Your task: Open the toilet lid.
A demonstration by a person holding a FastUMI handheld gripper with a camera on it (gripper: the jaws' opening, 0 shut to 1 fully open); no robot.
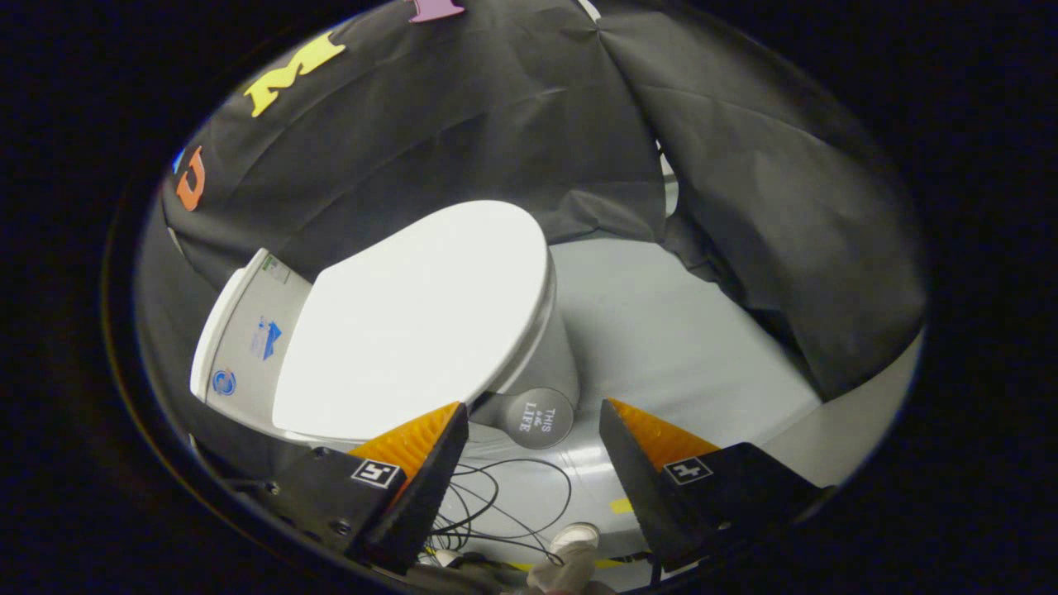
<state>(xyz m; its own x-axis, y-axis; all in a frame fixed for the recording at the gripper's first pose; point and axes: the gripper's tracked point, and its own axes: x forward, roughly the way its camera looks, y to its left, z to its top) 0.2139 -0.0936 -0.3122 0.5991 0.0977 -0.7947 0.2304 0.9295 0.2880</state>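
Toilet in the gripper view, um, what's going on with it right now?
A person is holding a handheld claw above a white toilet in a black-draped booth. The toilet lid is down, so the opening has not started. The claw's fingers are spread apart with nothing between them, the left one close by the lid's edge. Between the fingers, lower down, a round grey can stands beside the toilet base, with loose black cables on the grey floor.

Strong light from above blows the toilet lid (421,318) out to glaring white; the cloth wall (496,124) stays dim, and fisheye distortion bends the edges.
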